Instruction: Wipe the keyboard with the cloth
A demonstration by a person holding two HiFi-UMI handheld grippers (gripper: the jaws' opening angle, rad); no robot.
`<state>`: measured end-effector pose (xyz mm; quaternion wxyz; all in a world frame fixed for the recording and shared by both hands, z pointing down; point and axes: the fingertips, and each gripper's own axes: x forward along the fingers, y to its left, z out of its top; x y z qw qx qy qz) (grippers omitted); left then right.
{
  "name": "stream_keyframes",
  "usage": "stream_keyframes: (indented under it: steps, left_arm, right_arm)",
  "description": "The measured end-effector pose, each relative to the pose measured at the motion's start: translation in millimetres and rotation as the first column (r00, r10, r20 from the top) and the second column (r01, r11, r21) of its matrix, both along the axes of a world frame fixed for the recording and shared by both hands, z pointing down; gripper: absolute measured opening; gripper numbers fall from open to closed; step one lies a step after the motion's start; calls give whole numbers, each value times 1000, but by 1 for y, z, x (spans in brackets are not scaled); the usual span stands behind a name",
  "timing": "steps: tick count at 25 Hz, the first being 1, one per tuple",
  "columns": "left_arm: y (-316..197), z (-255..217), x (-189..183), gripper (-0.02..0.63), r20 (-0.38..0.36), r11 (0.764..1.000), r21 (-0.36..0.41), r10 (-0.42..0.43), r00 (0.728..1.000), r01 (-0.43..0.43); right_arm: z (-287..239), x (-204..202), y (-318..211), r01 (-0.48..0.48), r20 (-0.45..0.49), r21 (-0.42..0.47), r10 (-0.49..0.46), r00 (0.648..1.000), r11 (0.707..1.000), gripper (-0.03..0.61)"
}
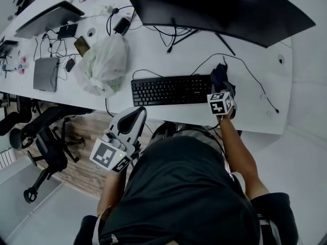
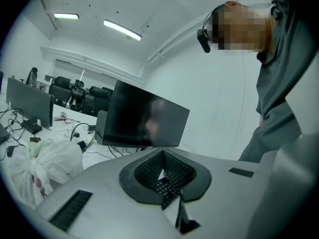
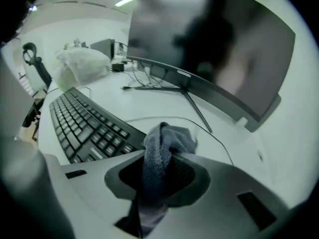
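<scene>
Right now you are pinching the cloth in your right gripper at the right end of the keyboard.

In the right gripper view its jaws are pressing on the grey cloth, which is bunching up past the tips and hanging down behind them, just beside the keyboard; whether it is touching the keys is not showing. You are tilting that gripper down toward the white desk, in front of the dark monitor. You are holding your left gripper off the desk's near edge, well apart from the cloth, below the keyboard's left end. Its ribbed pads are meeting at the tips and gripping nothing. A white plastic bag is lying just left of the keyboard.
</scene>
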<state>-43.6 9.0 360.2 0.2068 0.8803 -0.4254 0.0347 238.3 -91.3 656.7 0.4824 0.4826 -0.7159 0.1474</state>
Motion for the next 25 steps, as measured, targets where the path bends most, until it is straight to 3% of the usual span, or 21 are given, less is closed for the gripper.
stream_keyframes:
  steps: [2,4,6,8,10,13,15,17,19,21,22,25]
  left_arm:
    - [-2,0,4,5,-21,1000,-5,11,1000,-11]
    - [-6,-4,12,5,-21,999,8,38,999,-38]
    - [-8,-10,16,5,-6,998,30,59,998,-59]
    - [-8,-11,12,5,11,997,39,60,998,-61]
    - [-6,-6,1,5,13,999,25,38,999,-38]
    - [-4,5,-14,5,-9,1000,-5,-4,1000,3]
    - [-4,9,-16,5,-24,1000,-17,-9,1000,9]
    - [-6,8,-12,5,-33,1000,-17,4,999,-5]
    - [-10,3,-7,5,-34,1000,-2,24,999,-24]
    - [-13,-2,-5,5,-26,999,18,37,999,-36]
    - [-12,-4,-7,5,-19,999,25,36,999,-36]
    - [-8,0,-21,5,-6,1000,20,7,1000,-7]
  right_arm:
    - [1,-60,7,152,60,4,-152,987,988,94]
    - [5,-120,20,341,87,2,-340,936,940,95]
    - [10,-136,26,417,79,11,-417,906,909,95]
    - [11,-108,21,336,99,11,-336,937,942,95]
    - [10,-58,12,183,82,-8,-182,980,983,95]
    - [4,-5,-1,31,-28,-10,-31,999,999,95]
    - [-1,-24,-3,50,-8,6,-50,999,999,95]
    - [0,-86,8,184,72,-4,-183,980,983,95]
    - [4,-151,28,362,138,-28,-355,925,932,95]
    - [11,-176,37,445,144,-35,-436,888,895,96]
    - [13,-170,36,437,136,-36,-429,893,899,95]
    - [10,-104,17,274,51,-48,-271,961,961,97]
